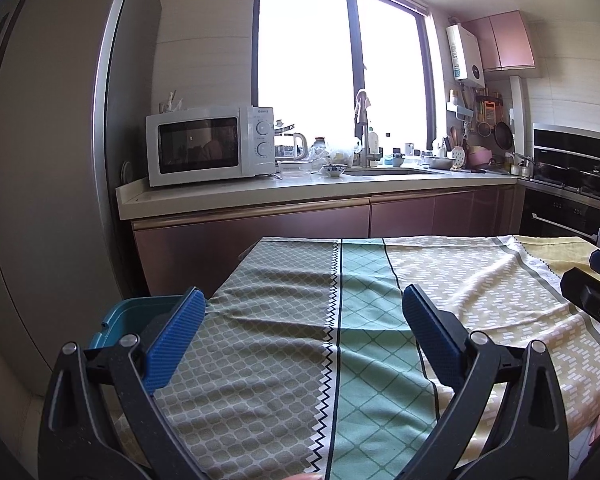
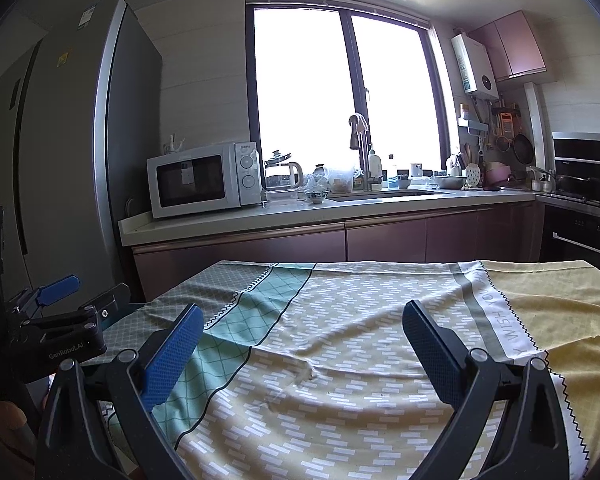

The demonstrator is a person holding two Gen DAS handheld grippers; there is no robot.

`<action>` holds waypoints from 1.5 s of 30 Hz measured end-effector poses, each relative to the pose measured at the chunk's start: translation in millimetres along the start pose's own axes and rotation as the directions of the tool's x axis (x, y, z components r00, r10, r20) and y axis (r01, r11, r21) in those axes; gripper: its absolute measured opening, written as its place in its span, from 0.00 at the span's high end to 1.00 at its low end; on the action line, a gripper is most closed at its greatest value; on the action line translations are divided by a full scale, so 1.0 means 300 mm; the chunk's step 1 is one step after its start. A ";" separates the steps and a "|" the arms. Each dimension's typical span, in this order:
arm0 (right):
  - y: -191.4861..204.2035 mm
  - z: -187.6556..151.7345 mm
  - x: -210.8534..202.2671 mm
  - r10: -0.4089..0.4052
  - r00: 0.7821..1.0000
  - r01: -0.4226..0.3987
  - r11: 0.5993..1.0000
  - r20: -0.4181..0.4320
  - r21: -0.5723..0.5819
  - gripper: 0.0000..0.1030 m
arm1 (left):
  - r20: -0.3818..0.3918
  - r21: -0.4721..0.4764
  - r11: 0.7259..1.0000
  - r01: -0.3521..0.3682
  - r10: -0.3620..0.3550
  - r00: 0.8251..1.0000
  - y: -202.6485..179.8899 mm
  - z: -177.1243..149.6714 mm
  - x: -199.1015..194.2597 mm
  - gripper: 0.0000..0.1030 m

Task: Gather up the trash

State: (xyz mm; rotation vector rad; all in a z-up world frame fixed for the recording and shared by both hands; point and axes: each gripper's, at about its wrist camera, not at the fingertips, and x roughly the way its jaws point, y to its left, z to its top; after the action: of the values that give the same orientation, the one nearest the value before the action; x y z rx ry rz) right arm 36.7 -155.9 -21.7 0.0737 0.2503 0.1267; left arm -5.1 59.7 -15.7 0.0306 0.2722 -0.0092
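Hovering with jaws spread, two units, left hand-held gripper [image 1: 302, 314] and right hand-held gripper [image 2: 303, 330], overlook one cloth-covered surface [image 2: 340, 320] beside one teal bin [image 1: 140, 312].

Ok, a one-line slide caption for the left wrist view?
Open left tool hovers over a bare patterned tablecloth, teal bin at the table's left edge, kitchen counter beyond.

Teal bin [image 1: 140, 316], open-topped, beside the table's left edge
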 end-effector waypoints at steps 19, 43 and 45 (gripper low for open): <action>-0.007 0.000 0.006 -0.002 1.000 0.002 1.000 0.002 0.013 0.07 | 0.010 -0.008 1.000 -0.014 0.014 1.000 0.003 -0.001 0.004 0.06; -0.008 -0.003 0.006 -0.008 1.000 0.008 1.000 -0.003 0.022 0.07 | 0.018 -0.009 1.000 -0.020 0.020 1.000 0.004 -0.005 -0.004 0.06; -0.008 -0.003 0.006 -0.009 1.000 0.009 1.000 -0.002 0.022 0.07 | 0.017 -0.006 1.000 -0.022 0.022 1.000 0.002 -0.006 -0.002 0.06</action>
State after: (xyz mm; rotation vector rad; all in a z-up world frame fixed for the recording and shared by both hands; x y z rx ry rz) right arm 38.4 -158.0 -23.4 0.0940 0.2541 0.1152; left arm -6.1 60.3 -17.2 0.0281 0.2544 0.0127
